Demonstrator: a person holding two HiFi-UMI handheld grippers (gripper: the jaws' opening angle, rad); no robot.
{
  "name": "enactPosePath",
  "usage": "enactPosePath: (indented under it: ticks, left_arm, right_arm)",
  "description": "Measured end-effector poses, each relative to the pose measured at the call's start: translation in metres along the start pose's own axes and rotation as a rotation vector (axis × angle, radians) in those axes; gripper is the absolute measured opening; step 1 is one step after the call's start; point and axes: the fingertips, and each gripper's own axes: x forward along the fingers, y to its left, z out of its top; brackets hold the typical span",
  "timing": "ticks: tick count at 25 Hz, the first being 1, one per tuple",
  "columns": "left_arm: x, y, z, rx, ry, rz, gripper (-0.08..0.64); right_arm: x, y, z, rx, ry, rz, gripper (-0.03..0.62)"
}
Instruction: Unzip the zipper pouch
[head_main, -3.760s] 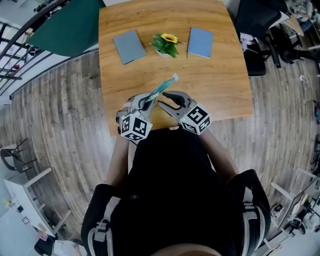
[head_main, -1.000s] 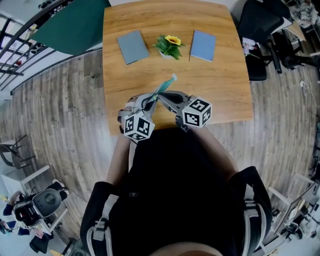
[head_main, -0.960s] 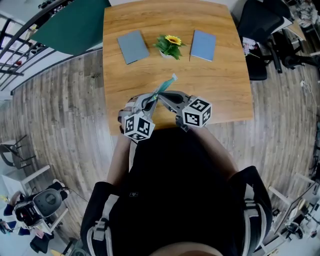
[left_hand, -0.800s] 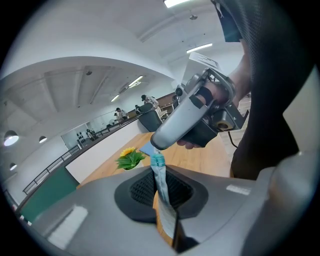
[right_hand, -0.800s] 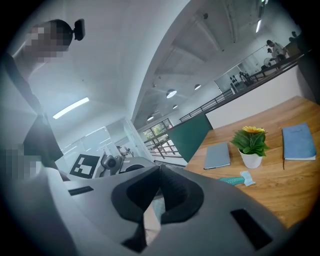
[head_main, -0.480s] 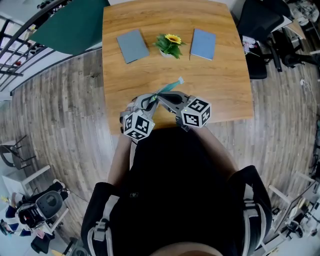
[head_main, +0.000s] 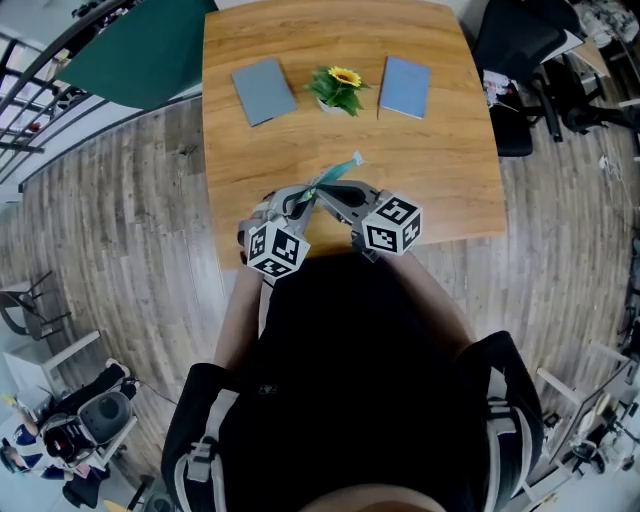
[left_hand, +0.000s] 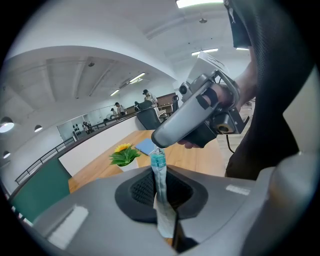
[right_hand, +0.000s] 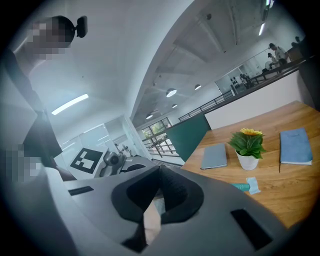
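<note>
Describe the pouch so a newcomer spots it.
Wooden table, near edge, in front of the potted sunflower. The pouch is the slim teal strip pinched between the left gripper, whose jaws just closed further, and the right gripper. The notebooks are flat, blue-grey, farther back.

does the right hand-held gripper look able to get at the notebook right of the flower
Probably not yet: the right hand-held gripper is shut on the zipper pouch. The table between it and the notebook looks bare, so only that grip holds it back.
</note>
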Motion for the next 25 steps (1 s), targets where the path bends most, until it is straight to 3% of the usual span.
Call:
enactPosePath:
  ticks: [6,25]
  left_arm:
    - [-0.0003,-0.0030,-0.0019,0.032,0.026,0.009,0.008]
    - [0.0022,-0.0028,-0.0007,0.008,0.011,0.007,0.020]
  right_arm:
    - [0.0005,-0.0011,-0.0031,-0.032,0.022,-0.026,0.006]
    - [-0.0015,-0.0064,-0.0021,-0.042,0.015,-0.071,0.005]
